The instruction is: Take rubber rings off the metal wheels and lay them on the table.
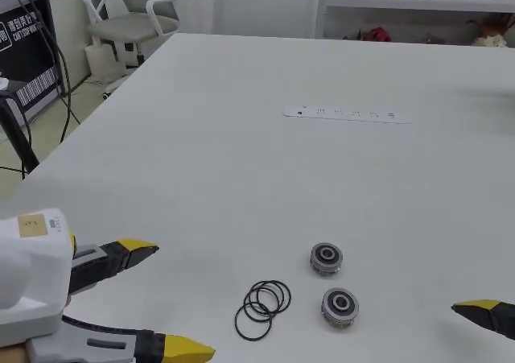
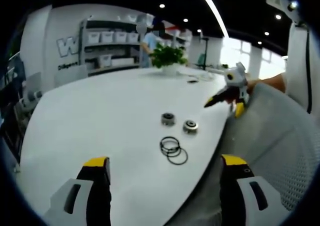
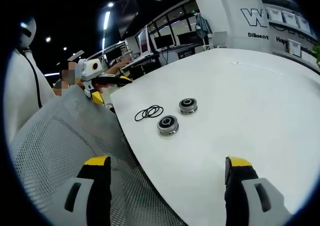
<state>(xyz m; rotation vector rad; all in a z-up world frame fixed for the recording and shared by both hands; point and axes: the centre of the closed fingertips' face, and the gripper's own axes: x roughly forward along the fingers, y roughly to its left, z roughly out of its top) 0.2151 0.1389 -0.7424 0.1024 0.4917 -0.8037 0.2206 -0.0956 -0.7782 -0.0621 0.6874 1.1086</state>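
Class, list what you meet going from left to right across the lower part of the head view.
left gripper → rubber rings → metal wheels, taken as a pair → right gripper, one yellow jaw tip at the edge

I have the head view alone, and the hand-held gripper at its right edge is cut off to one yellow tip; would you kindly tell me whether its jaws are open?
Observer: Yes. In the right gripper view the right hand-held gripper has its jaws wide apart, with nothing between them.
Operator: Thank you. What lies beneath it?
Observer: One jaw is over a grey mesh chair back, the other over the white table.
Operator: And is there anything on the table beyond my frame?
Observer: In the left gripper view, a potted plant stands at the table's far end.
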